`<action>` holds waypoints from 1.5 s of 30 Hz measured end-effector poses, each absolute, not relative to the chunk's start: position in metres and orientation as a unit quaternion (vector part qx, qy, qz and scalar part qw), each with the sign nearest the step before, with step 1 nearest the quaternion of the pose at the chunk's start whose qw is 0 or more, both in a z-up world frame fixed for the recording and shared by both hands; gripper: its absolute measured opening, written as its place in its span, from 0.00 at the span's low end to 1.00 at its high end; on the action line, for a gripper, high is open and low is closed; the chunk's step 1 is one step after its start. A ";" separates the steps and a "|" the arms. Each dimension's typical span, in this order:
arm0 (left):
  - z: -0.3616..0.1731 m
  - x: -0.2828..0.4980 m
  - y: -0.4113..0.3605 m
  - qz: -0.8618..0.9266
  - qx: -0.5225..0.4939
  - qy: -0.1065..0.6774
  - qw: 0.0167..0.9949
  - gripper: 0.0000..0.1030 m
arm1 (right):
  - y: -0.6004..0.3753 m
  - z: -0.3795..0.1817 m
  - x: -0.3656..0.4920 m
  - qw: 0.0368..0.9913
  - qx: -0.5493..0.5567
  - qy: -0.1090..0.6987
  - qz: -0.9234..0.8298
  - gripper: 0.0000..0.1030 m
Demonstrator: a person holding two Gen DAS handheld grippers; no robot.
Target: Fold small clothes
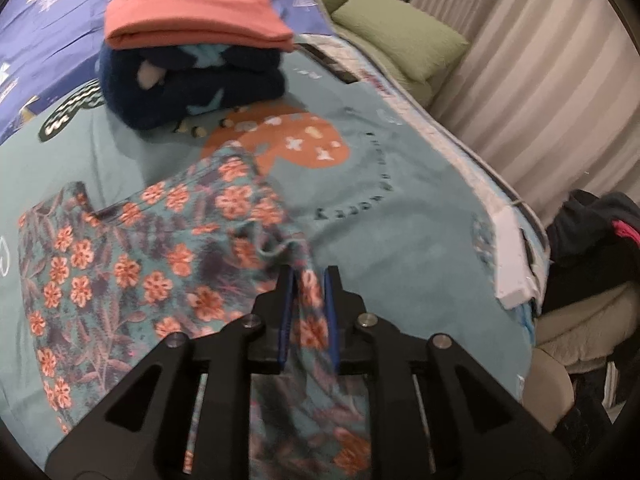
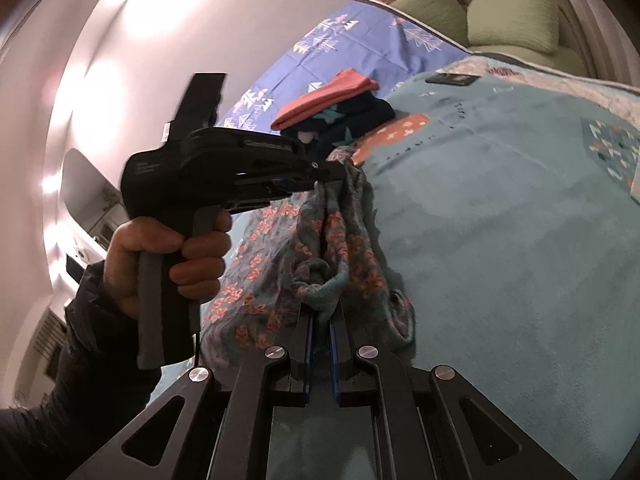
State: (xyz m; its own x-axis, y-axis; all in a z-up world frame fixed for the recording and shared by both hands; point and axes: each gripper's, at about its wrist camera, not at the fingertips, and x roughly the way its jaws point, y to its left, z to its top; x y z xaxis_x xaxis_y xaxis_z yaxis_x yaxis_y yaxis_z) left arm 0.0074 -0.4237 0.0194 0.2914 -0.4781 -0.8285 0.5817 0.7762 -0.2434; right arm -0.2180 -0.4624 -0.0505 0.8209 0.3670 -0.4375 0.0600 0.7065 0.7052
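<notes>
Both tools grip the floral garment [image 1: 132, 256]: left tool [image 1: 309, 280] loosely on a fold, right tool [image 2: 320, 320] clamped on its hem. Garment lies on bed [image 1: 400, 216], stack [image 1: 192, 76] at 11 o'clock. Risk: the loose left grip slips and the fold collapses.

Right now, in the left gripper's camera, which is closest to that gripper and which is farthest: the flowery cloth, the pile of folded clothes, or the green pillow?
1. The flowery cloth: right between the left gripper fingers, spread to the left.
2. The pile of folded clothes: farther up the bed, upper left.
3. The green pillow: farthest, past the bed's edge, upper right.
</notes>
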 end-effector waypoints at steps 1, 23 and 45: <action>0.024 0.003 -0.422 -0.342 0.049 0.489 0.801 0.15 | -0.464 -0.052 -0.218 0.876 0.377 0.287 0.086 0.05; 0.000 -0.157 -0.238 -0.251 0.108 0.452 0.849 0.33 | -0.462 -0.026 -0.224 0.914 0.253 0.304 0.085 0.36; -0.004 -0.173 -0.233 -0.267 0.097 0.445 0.849 0.06 | -0.473 -0.017 -0.193 0.904 0.215 0.348 0.124 0.13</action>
